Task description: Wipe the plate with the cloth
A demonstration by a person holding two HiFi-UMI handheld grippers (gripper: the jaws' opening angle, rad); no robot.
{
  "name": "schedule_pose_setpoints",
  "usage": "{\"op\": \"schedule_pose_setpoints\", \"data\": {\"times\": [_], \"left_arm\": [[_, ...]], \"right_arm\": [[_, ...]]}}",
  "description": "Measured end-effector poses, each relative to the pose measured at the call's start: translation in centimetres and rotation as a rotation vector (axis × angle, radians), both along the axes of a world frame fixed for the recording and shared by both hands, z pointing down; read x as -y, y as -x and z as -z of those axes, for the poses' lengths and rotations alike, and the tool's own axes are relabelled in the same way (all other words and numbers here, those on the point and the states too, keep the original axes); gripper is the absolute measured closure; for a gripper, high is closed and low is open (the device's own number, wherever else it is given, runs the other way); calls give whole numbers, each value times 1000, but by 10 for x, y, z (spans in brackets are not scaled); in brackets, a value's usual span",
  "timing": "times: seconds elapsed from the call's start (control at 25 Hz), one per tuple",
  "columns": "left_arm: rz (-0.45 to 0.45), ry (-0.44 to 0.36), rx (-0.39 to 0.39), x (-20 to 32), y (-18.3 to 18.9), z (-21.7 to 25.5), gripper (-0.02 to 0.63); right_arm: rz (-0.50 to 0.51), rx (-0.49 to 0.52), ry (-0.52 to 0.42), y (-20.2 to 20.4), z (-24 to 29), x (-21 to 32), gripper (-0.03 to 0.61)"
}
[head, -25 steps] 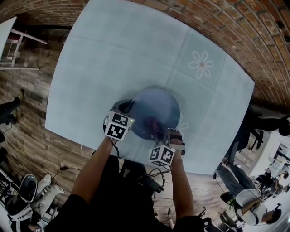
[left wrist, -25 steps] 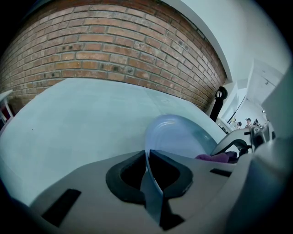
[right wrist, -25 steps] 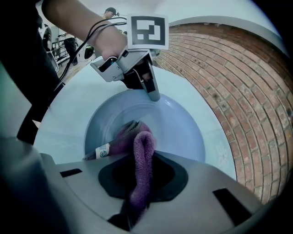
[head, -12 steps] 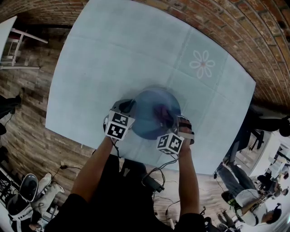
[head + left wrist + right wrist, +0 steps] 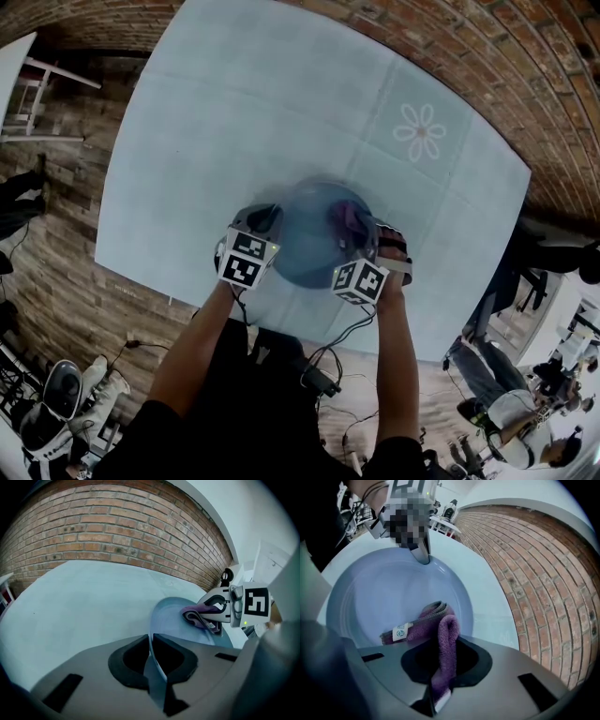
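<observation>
Gripping the blue plate (image 5: 309,239) by its near-left rim with the left gripper (image 5: 151,644), fingers (image 5: 183,657) shut tight on the thin edge. Holding a folded purple cloth (image 5: 440,620) in the right gripper (image 5: 440,667), fingers (image 5: 471,663) clamped on one hanging fold. Pressing the cloth onto the plate's inner face, toward its right side in the head view, white label (image 5: 400,632) showing. Working on a pale blue tabletop (image 5: 234,112), near its front edge, brick wall (image 5: 117,531) beyond.

Plate (image 5: 309,242) at lower centre of counter (image 5: 234,112); left claw (image 5: 268,221) on its left rim, cloth (image 5: 348,218) on its right.
</observation>
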State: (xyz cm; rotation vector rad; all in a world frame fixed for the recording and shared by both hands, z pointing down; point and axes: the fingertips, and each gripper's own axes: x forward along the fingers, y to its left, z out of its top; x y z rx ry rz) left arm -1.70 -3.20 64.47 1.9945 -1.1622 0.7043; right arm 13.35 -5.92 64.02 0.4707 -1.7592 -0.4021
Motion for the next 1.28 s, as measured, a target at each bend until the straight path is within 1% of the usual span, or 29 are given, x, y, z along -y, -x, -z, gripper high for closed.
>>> {"op": "schedule_pose_setpoints", "data": {"times": [0.16, 0.36, 0.52, 0.8, 1.0, 1.28], "left_arm": [[8, -5, 9, 0, 0, 0, 565], [20, -7, 19, -1, 1, -1, 565], [32, -5, 23, -2, 2, -1, 566], [63, 8, 18, -2, 4, -3, 565], [70, 15, 32, -3, 4, -4, 565], [85, 26, 48, -5, 4, -4, 565]], "right_arm": [[14, -15, -30, 0, 1, 3, 522], [49, -63, -97, -3, 3, 4, 522], [52, -87, -117, -6, 7, 4, 522], [-17, -58, -87, -16, 11, -4, 522], [-77, -36, -75, -22, 16, -10, 520], [-134, -42, -119, -41, 41, -16, 520]]}}
